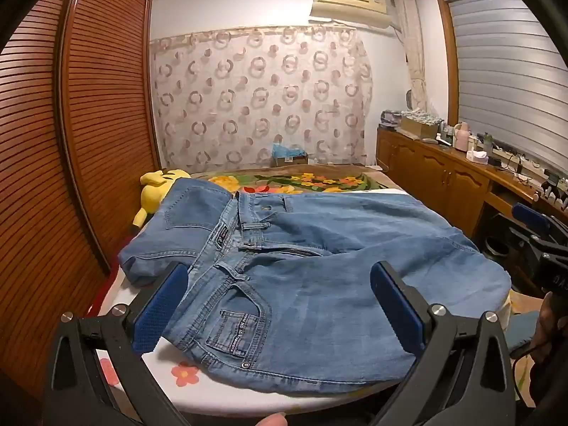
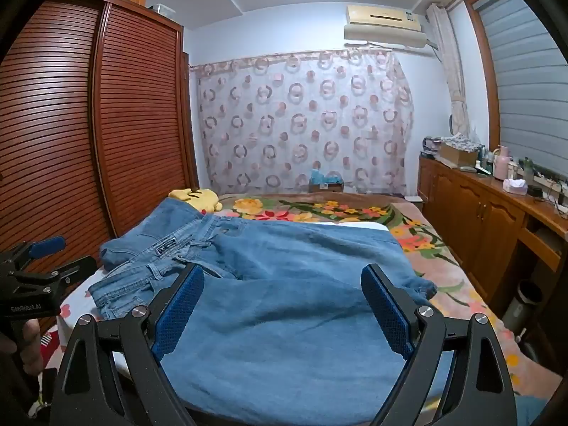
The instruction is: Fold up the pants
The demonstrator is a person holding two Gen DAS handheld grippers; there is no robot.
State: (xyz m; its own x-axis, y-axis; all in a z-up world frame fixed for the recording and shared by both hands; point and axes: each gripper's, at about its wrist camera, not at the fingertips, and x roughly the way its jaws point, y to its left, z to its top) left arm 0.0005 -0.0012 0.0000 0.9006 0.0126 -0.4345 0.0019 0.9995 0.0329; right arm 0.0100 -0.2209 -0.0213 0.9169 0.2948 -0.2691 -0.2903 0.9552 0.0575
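1. The blue jeans (image 1: 319,266) lie spread, partly rumpled, on the floral bed (image 2: 408,238).
2. The left gripper (image 1: 280,305) and right gripper (image 2: 282,309) hover over the denim, jaws wide apart, apparently gripping nothing.
3. A yellow plush toy (image 1: 156,191) sits beyond the waistband, beside the wardrobe (image 1: 88,106).

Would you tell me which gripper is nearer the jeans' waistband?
Left. The left gripper hovers open over the front pocket beside the waistband; the right gripper hangs open over the legs, farther away.

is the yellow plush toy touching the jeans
Cannot tell. In the left wrist view the yellow plush toy sits right behind the jeans, whose raised edge overlaps it; the right wrist view shows the same overlap, so no contact or gap shows plainly.
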